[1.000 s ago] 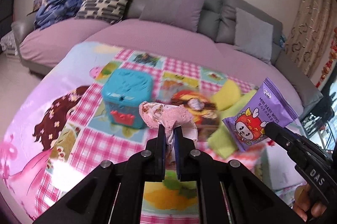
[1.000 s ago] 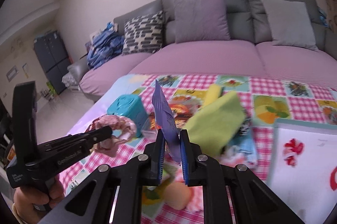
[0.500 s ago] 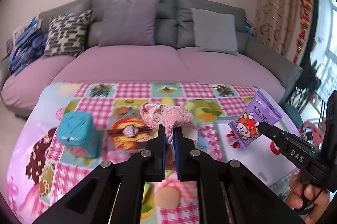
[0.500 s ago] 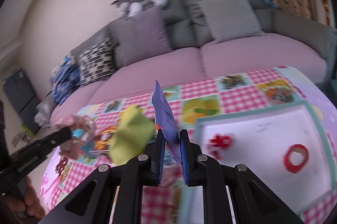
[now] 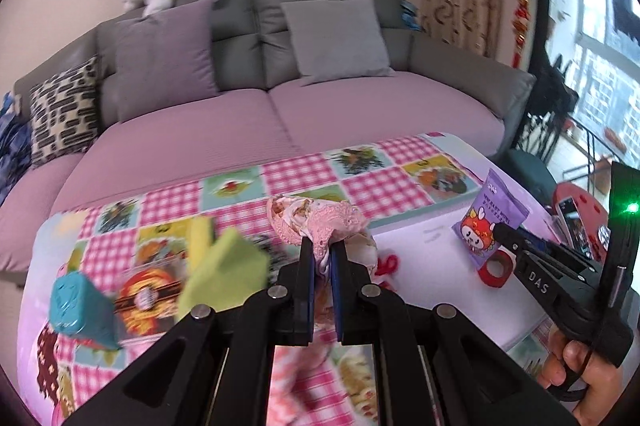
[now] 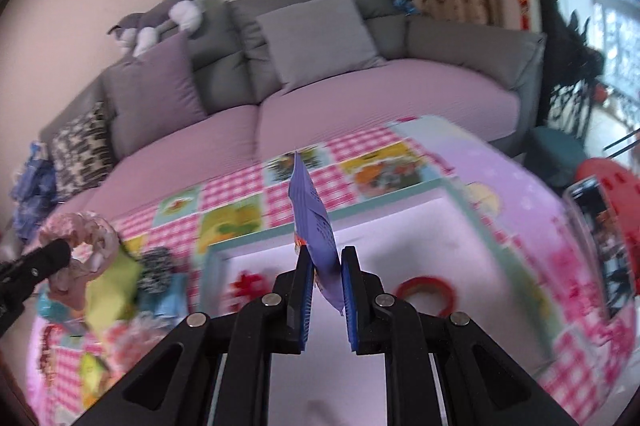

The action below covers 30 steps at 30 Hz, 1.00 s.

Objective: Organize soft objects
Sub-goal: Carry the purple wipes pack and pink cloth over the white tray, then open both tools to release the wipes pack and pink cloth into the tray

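Note:
My left gripper (image 5: 321, 250) is shut on a pink lace cloth (image 5: 316, 222) and holds it above the table; the cloth also shows at the left of the right wrist view (image 6: 82, 246). My right gripper (image 6: 326, 258) is shut on a purple baby wipes pack (image 6: 314, 222), held edge-on over the white tray (image 6: 400, 226). In the left wrist view the pack (image 5: 490, 220) hangs at the right over the tray (image 5: 436, 242). A yellow-green cloth (image 5: 222, 272) lies left of the tray.
A teal box (image 5: 78, 306) stands at the table's left. A red tape ring (image 5: 496, 268) lies in the tray. A patterned checked cloth (image 5: 360, 177) covers the table. A grey and purple sofa (image 5: 280, 105) with cushions stands behind. A phone on a red stool (image 5: 576, 222) is at the right.
Both grippers have swung to the right with their loads. The wipes pack is now over the white tray, and the teal box and green cloth have slid to the left of view.

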Each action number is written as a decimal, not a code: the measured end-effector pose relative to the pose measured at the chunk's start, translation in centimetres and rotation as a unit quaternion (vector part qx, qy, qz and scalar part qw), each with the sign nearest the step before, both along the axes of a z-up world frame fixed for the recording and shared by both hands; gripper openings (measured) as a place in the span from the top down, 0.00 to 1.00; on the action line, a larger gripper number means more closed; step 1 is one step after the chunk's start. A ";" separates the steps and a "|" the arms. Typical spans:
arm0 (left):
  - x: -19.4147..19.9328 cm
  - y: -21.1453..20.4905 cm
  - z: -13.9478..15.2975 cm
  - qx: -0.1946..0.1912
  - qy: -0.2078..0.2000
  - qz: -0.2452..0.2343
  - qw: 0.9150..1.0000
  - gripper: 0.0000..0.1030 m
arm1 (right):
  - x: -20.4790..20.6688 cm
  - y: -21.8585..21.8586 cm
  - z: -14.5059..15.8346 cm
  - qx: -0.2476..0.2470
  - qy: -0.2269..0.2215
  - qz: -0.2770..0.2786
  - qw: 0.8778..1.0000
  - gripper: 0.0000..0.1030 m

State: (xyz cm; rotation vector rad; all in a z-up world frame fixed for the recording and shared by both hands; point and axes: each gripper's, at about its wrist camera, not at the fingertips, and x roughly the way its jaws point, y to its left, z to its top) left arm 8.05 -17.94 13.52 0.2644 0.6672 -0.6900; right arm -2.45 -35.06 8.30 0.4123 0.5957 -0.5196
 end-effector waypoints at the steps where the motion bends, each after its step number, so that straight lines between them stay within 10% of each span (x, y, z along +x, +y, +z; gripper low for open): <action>1: -0.1 -0.6 -0.2 0.002 -0.001 -0.005 1.000 0.93 | -0.2 -0.1 -0.1 -0.008 0.003 -0.006 1.000 0.86; 30: 1.4 -10.6 -8.8 0.055 0.057 -0.038 0.996 0.91 | -1.1 -4.8 -2.4 0.010 0.020 -0.074 0.997 0.83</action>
